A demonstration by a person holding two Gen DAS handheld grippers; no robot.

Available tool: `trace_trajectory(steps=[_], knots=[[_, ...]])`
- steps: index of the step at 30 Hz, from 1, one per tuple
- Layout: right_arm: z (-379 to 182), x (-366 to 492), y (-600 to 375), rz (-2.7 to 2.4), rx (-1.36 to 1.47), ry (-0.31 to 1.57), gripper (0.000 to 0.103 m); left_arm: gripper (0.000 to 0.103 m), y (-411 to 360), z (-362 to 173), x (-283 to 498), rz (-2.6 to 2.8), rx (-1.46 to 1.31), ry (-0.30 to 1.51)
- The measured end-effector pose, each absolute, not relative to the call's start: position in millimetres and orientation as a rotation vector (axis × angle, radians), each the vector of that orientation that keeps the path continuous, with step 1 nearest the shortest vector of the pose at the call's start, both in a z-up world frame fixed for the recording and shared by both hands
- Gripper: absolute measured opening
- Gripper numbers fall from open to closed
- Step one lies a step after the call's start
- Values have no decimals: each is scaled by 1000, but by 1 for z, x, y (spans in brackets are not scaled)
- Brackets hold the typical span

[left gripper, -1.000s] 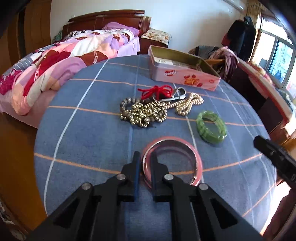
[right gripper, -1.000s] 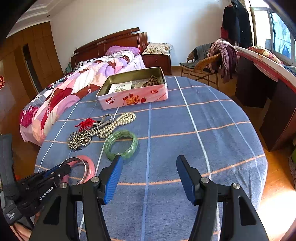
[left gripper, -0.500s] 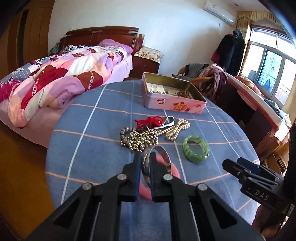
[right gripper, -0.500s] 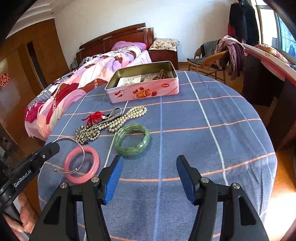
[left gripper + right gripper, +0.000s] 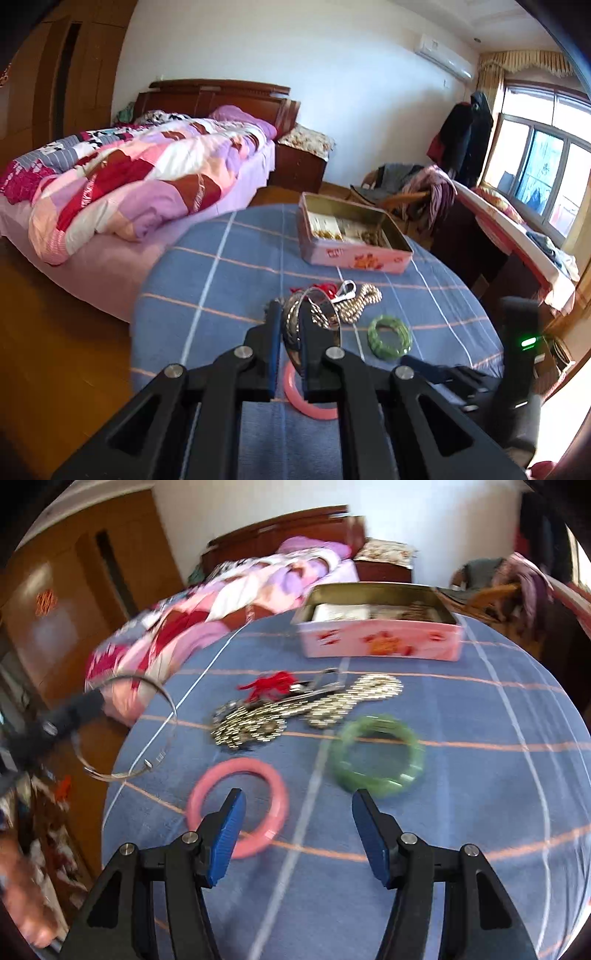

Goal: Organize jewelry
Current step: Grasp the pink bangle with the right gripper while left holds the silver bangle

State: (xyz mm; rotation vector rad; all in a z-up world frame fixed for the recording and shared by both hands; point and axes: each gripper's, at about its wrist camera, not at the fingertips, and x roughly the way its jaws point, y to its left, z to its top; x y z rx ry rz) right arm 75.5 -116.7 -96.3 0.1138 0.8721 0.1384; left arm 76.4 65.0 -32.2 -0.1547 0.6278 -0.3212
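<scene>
Right tongs (image 5: 297, 825) hang low over the near edge of the round worktop (image 5: 480, 830), spread wide with nothing between the blue pads (image 5: 227, 832). Just past the left pad lies the pink plastic bangle (image 5: 236, 818), flat on the blue checked cloth, close to the near-left edge. A little further in, toward the middle, sits the green translucent beaded bracelet (image 5: 378, 755), apart from the pink one.

Over at the left edge, the left tongs (image 5: 290, 334) are pressed together, pinching a thin silver wire bangle (image 5: 312, 325). It is lifted clear of the cloth and hangs in the air over the left rim in the right wrist view (image 5: 129, 727), its open ends pointing down toward the worktop.

Toward the centre there is a tangle: a heap of silver and pale gold bead strands (image 5: 295, 709), with a red knotted cord (image 5: 269, 685) and a metal clip (image 5: 325, 683) lying on its far side.

At the far edge stands the pink rectangular tin box (image 5: 380, 640), lid off, with paper and beads inside.

Beyond the worktop, a bed with a patchwork quilt (image 5: 129, 173).
</scene>
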Motion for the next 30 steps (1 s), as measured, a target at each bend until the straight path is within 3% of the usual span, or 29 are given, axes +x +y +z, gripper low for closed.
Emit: trace_trajectory(steps=[6,8,10,30], knots=[[-110,95,-78,144,-40,940,36,9,79,-29,80,-285,-169,614],[-112,97,-76,122,-68,935,20,9,81,-30,79,-279,-170,614],[-112,98,-79,124,-64,935,10,9,81,-31,80,-281,-173,615],[-39,72,-140,15,91,723,9,9,54,-24,77,-343,-158,602]])
